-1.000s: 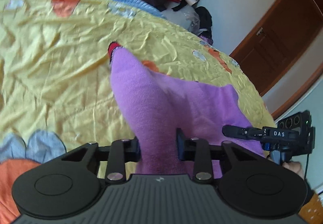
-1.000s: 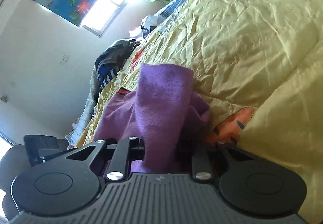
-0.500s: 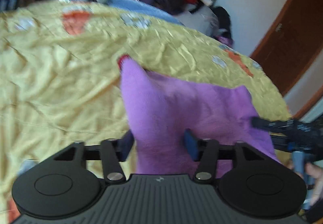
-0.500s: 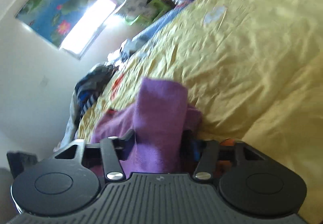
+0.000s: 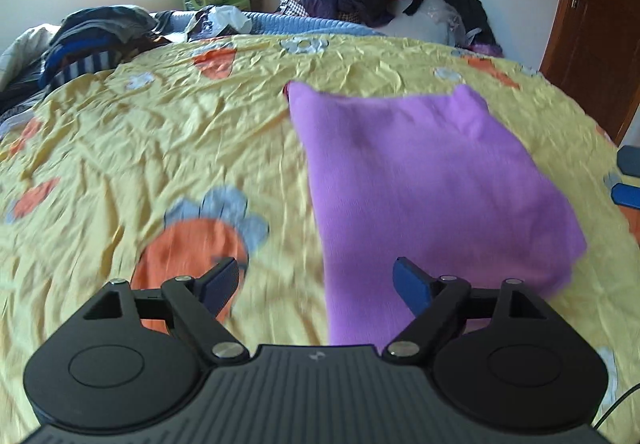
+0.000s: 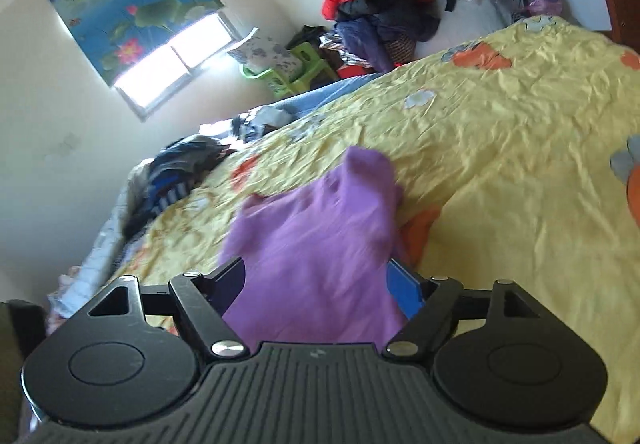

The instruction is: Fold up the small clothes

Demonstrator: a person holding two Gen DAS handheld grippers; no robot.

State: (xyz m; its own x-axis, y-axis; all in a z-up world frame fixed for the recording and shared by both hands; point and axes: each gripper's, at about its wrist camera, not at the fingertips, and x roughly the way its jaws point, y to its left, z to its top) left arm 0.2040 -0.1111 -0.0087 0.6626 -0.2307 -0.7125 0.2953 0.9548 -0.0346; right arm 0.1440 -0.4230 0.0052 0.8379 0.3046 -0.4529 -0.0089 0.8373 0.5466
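1 fold looks done: the purple cloth (image 5: 420,180) lies doubled on the bed (image 5: 160,132). My left tongs (image 5: 316,284) and right tongs (image 6: 316,282) are spread, empty; more folds may remain.

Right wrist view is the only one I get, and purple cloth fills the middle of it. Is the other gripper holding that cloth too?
Observer: No. The left gripper is open, its jaws spread wide and nothing clamped between them.
Operator: Then what shape is the cloth in? From here it just looks like a lump.
Observer: From the left wrist view, the purple garment lies flat on the yellow bedspread as a roughly rectangular folded panel.
Operator: And where is that gripper relative to it?
Observer: It sits at the garment's near end. The garment's left edge runs between the two fingers, so one finger is over purple cloth and the other over bare bedspread.
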